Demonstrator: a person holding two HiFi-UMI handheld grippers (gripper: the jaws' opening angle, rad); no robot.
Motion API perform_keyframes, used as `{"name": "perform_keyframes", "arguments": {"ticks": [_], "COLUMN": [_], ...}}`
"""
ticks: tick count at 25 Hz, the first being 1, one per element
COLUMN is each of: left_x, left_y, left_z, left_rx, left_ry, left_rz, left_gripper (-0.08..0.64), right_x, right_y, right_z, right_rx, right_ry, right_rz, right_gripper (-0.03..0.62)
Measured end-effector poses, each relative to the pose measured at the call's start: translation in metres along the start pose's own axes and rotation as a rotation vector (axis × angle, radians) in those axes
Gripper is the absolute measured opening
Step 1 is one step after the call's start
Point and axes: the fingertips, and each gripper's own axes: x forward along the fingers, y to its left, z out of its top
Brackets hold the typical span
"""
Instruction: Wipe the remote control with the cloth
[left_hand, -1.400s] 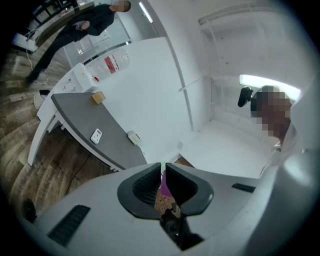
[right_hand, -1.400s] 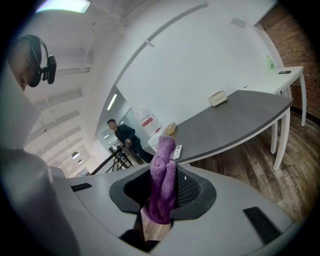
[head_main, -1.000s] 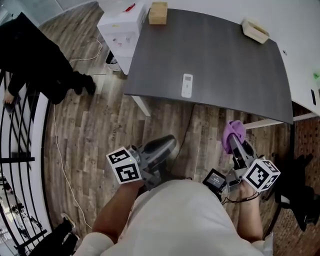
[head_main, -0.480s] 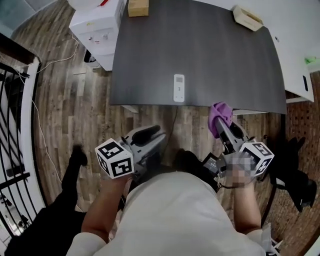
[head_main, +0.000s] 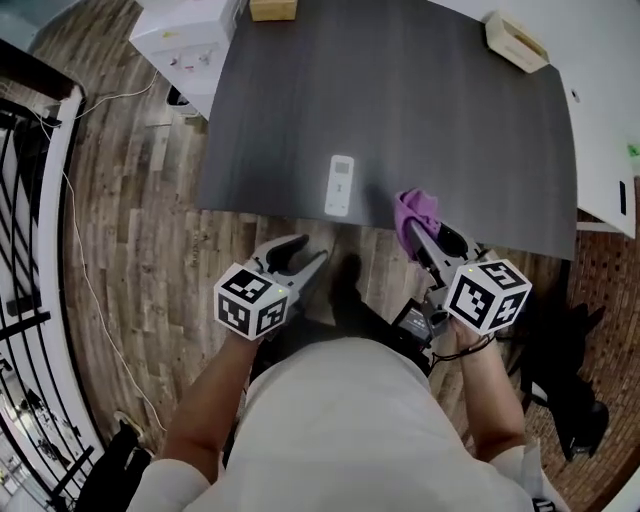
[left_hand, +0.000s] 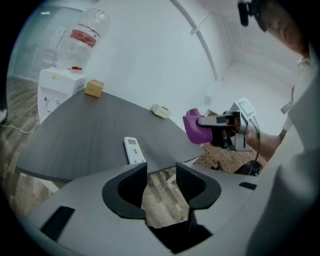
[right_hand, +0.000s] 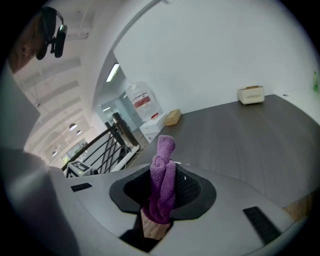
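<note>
A white remote control (head_main: 340, 185) (left_hand: 134, 149) lies flat near the front edge of the dark grey table (head_main: 440, 120). My left gripper (head_main: 297, 257) (left_hand: 161, 172) hovers over the floor just short of that edge, below and left of the remote; its jaws are opening and nothing is between them. My right gripper (head_main: 420, 228) (right_hand: 163, 185) is shut on a bunched purple cloth (head_main: 413, 212) (right_hand: 163, 187) (left_hand: 195, 126), held at the table's front edge, to the right of the remote and apart from it.
A cardboard box (head_main: 272, 9) and a beige box (head_main: 517, 41) sit at the table's far side. A white water dispenser (head_main: 185, 35) stands at the table's left. Wood floor (head_main: 140, 220) and a black railing (head_main: 30, 300) lie to the left.
Both grippers have come closer to the table's front edge. The left gripper's jaws have parted from shut. The cloth now reaches over the table edge.
</note>
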Motion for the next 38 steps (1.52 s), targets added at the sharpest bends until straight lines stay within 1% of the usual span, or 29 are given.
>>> {"name": "perform_keyframes", "arguments": {"ticks": [3,7,9,12,15,18,22,24,26,28,30,34,38], "left_x": [0.032,0.067,0.08,0.089,0.093,0.098,0.105,0.109,0.111,0.113,0.113,0.114,0.115], "left_y": [0.007,0.02,0.031,0.049,0.06,0.065,0.069,0.071,0.071,0.07,0.069,0.072,0.072], "left_z": [-0.011,-0.021,-0.023,-0.026,-0.026,-0.029,-0.03,-0.029,-0.028,-0.028,-0.028,-0.03,-0.029], "left_rx": [0.06,0.136,0.171,0.219,0.263,0.331,0.425,0.449,0.459,0.462,0.455,0.439,0.438], "left_ry": [0.051,0.114,0.14,0.17,0.194,0.229,0.269,0.275,0.278,0.281,0.283,0.297,0.308], "left_rz": [0.097,0.198,0.241,0.282,0.294,0.275,0.27,0.27,0.259,0.246,0.238,0.234,0.23], "left_gripper": [0.168,0.176,0.176,0.176,0.196,0.213,0.212,0.212,0.212,0.212,0.21,0.212,0.212], "right_x": [0.022,0.054,0.071,0.099,0.127,0.154,0.188,0.205,0.218,0.225,0.226,0.219,0.207], "right_y": [-0.019,-0.038,-0.042,-0.043,-0.043,-0.041,-0.031,-0.026,-0.02,-0.017,-0.016,-0.012,-0.005], "right_z": [0.001,-0.002,-0.005,-0.012,-0.013,-0.009,-0.004,-0.003,-0.01,-0.022,-0.03,-0.039,-0.054], "right_rx": [-0.109,-0.268,-0.336,-0.422,-0.528,-0.647,-0.831,-0.93,-1.002,-1.035,-1.033,-0.964,-0.923], "right_ry": [0.068,0.147,0.174,0.212,0.242,0.26,0.296,0.315,0.345,0.373,0.379,0.388,0.429], "right_rz": [0.029,0.056,0.063,0.05,0.01,-0.028,-0.041,-0.042,-0.033,-0.025,-0.031,-0.017,0.029], "right_gripper": [0.101,0.101,0.101,0.101,0.101,0.101,0.101,0.101,0.101,0.101,0.101,0.101,0.1]}}
